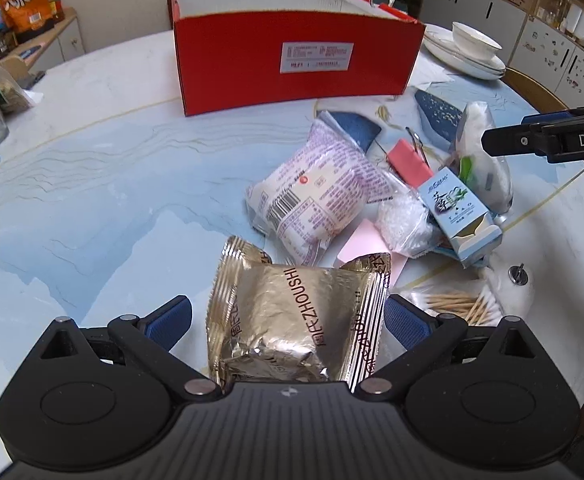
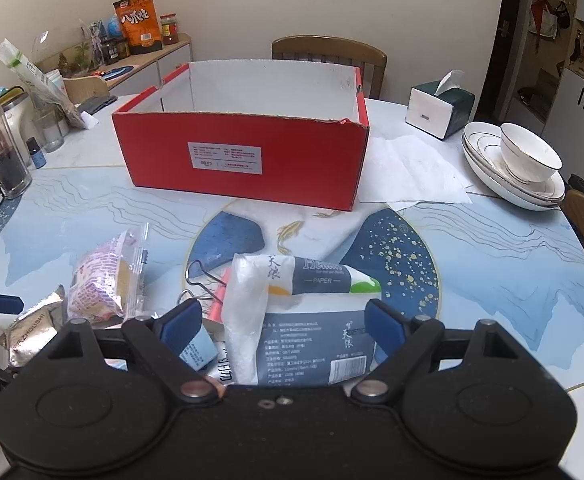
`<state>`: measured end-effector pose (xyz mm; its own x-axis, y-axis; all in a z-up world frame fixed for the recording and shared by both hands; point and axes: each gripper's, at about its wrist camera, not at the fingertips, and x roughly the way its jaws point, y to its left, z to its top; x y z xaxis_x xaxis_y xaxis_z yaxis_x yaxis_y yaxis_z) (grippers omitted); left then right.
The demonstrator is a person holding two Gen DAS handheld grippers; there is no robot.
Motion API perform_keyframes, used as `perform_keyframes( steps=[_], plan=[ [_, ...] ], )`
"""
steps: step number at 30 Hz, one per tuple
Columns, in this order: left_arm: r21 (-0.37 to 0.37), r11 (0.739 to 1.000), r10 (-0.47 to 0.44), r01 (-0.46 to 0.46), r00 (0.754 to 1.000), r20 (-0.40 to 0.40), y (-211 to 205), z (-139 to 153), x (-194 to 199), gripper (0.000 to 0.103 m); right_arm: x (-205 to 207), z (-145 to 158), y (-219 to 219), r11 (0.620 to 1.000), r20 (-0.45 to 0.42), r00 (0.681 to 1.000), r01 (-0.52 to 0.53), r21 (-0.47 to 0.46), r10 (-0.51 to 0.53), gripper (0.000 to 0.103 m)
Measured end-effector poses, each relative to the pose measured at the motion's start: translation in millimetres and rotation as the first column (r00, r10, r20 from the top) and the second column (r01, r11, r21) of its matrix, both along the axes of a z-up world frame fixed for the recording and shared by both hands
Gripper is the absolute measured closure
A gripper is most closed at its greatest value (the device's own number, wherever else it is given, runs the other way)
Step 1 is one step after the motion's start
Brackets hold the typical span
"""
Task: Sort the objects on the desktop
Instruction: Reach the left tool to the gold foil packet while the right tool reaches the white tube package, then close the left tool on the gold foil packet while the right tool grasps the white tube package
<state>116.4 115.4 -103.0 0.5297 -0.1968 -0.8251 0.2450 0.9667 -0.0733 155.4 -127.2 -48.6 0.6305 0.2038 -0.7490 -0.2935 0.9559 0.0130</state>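
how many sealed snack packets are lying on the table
2. The gold foil packet lies between the left gripper jaws, nearest that camera. The pink-printed bun packet lies just beyond it, toward the red box. The clutter beside them may hide more.

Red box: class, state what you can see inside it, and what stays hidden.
The red box shows only bare white inner walls from the right wrist view; no contents appear. Its front wall covers the floor, so anything lying low inside cannot be seen.
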Motion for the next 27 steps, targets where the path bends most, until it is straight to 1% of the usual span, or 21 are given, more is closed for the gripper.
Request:
perform_keyframes(
  steps=[9, 13, 15, 17, 18, 20, 22, 26, 27],
  plan=[
    [-0.016, 1.0, 0.001, -0.001, 1.0, -0.023, 3.7, -7.1, 4.9, 0.001, 9.3, -8.3, 2.8, 0.999, -0.004, 1.0, 0.015, -0.038, -0.015, 0.016],
    [-0.027, 1.0, 0.003, -0.003, 1.0, -0.028, 4.0, -6.8, 4.0, 0.008, 12.1, -10.6, 5.2, 0.999, -0.009, 1.0, 0.008, -0.037, -0.009, 0.017],
    [-0.036, 0.999, 0.006, -0.007, 1.0, -0.029, 4.1, -5.8, 3.2, 0.016, 12.8, -11.0, 7.3, 0.999, -0.006, 1.0, 0.001, -0.038, -0.001, 0.019],
    [-0.041, 0.999, 0.012, -0.013, 1.0, -0.025, 4.1, -4.2, 1.8, 0.017, 13.5, -12.0, 8.8, 0.999, -0.007, 1.0, -0.004, -0.044, 0.003, 0.021],
    [-0.045, 0.999, 0.014, -0.015, 1.0, -0.025, 4.4, -3.3, 1.3, 0.02, 13.9, -12.5, 9.3, 0.999, -0.009, 1.0, -0.005, -0.047, 0.005, 0.023],
    [-0.054, 0.998, 0.023, -0.024, 0.999, -0.024, 4.9, -1.4, 0.2, 0.021, 14.9, -14.0, 9.9, 0.999, -0.014, 1.0, -0.009, -0.049, 0.008, 0.029],
    [-0.057, 0.998, 0.03, -0.031, 0.999, -0.021, 5.2, 0.4, -1.4, 0.026, 15.8, -15.3, 10.3, 0.999, -0.022, 1.0, -0.017, -0.049, 0.016, 0.045],
    [-0.068, 0.997, 0.044, -0.045, 0.999, -0.015, 5.8, 4.3, -4.9, 0.029, 16.0, -16.4, 8.8, 0.999, -0.028, 0.999, -0.018, -0.05, 0.016, 0.052],
    [-0.073, 0.996, 0.048, -0.049, 0.999, -0.012, 6.2, 5.5, -5.7, 0.03, 15.5, -16.0, 7.8, 0.999, -0.03, 0.999, -0.019, -0.046, 0.018, 0.055]
  ],
)
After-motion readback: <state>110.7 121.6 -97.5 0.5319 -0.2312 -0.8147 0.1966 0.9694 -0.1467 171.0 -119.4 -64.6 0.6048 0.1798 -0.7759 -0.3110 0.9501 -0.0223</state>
